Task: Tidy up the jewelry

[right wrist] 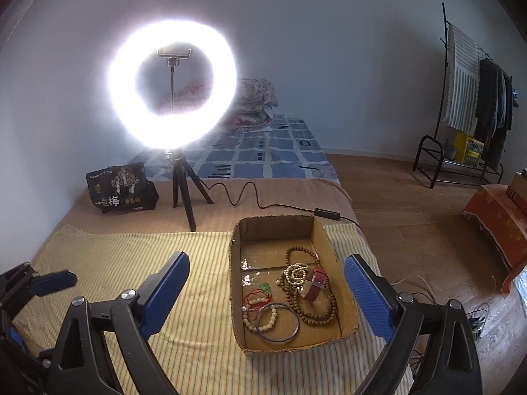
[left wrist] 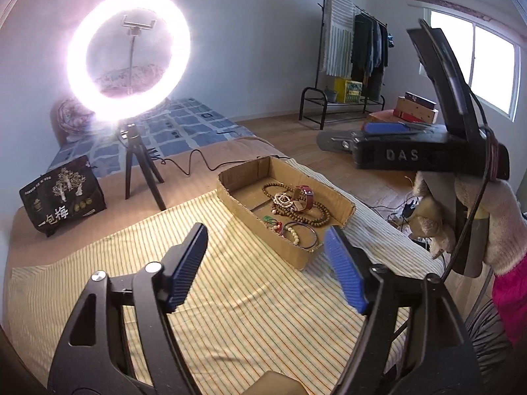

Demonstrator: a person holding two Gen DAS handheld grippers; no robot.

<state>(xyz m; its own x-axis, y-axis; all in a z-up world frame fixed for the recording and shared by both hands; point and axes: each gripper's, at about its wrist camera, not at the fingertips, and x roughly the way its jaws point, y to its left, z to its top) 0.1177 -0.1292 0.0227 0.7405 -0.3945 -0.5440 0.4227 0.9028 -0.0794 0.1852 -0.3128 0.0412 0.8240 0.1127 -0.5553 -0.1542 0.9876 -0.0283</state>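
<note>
An open cardboard box (left wrist: 342,212) (right wrist: 347,322) lies on a yellow striped cloth (left wrist: 210,296) (right wrist: 131,263). It holds brown bead strands (right wrist: 313,309), a white bead strand (right wrist: 296,273), a red-strap watch (left wrist: 304,197) (right wrist: 315,283), a dark bangle (right wrist: 279,326), a pale bead bracelet (right wrist: 270,321) and a green pendant on red cord (right wrist: 265,287). My left gripper (left wrist: 266,270) is open and empty above the cloth, short of the box. My right gripper (right wrist: 266,291) is open and empty, above the box's near end. The right gripper also shows in the left wrist view (left wrist: 332,140), high at the right.
A lit ring light (left wrist: 128,65) (right wrist: 173,87) on a black tripod (right wrist: 187,191) stands behind the cloth, its cable (right wrist: 250,197) trailing right. A black printed bag (left wrist: 62,194) (right wrist: 120,187) sits at the left. A clothes rack (left wrist: 355,65) and boxes stand across the wooden floor.
</note>
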